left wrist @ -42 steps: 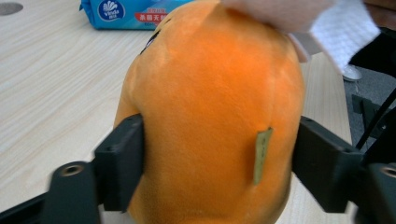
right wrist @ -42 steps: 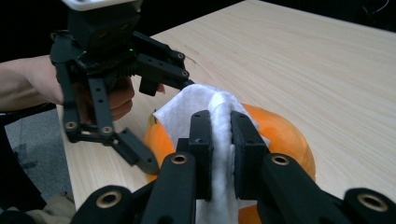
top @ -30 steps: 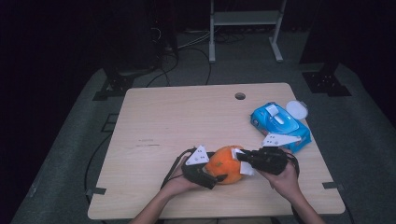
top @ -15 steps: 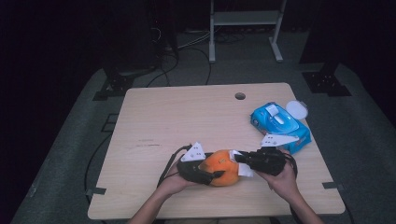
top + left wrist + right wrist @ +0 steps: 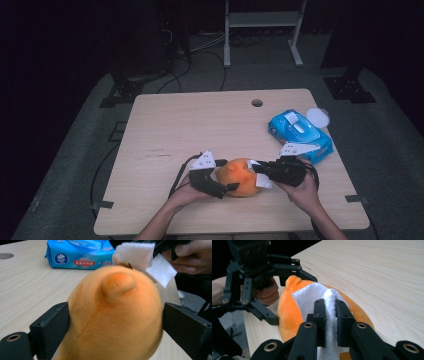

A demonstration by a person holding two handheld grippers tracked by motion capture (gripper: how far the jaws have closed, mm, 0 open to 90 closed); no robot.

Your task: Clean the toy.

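Tabletop near edge: orange plush toy (image 5: pixel 240 176) between left claw (image 5: pixel 226 186) jaws.

A lab: dark room, floor cables (image 5: pixel 200 47), bare wooden table (image 5: pixel 200 125)

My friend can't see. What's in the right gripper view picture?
The right claw pinches a white wipe and presses it on an orange plush toy. The left claw holds the toy from the far side, on a wooden table.
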